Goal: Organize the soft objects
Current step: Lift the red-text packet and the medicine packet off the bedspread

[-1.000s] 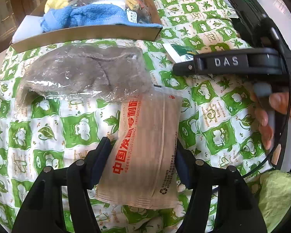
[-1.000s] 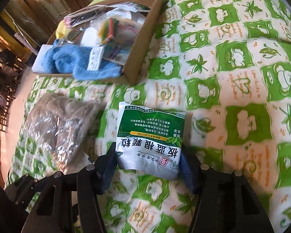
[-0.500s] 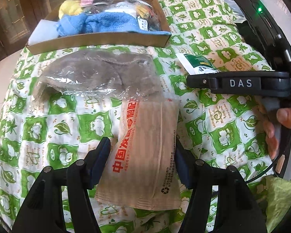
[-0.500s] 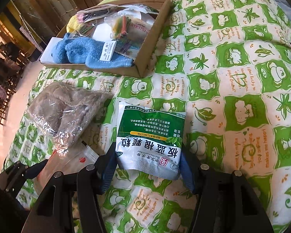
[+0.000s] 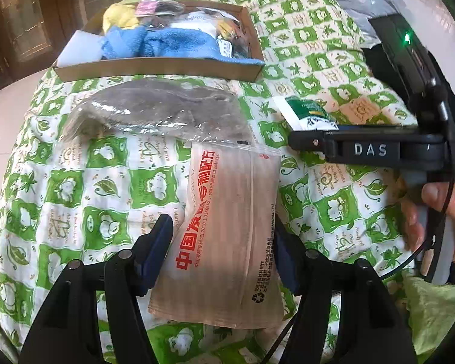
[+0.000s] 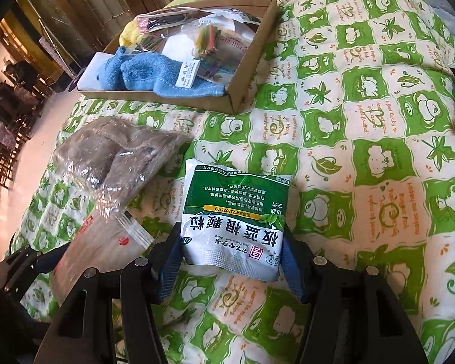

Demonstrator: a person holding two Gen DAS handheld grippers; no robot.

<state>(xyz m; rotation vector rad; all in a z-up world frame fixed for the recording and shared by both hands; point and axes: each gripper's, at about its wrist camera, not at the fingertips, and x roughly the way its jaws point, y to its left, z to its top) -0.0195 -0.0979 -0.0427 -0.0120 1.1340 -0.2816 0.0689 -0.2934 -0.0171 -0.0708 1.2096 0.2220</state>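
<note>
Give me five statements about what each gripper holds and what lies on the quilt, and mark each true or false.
1. The left gripper is shut on a tan packet with red print. True.
2. The right gripper is empty. False: it is shut on a green and white sachet.
3. The blue towel lies in the cardboard box. True.
4. The grey plush in a clear bag sits inside the box. False: it lies on the green quilt, in front of the box.
5. The quilt is plain white. False: it has a green and cream check pattern with leaves.
</note>
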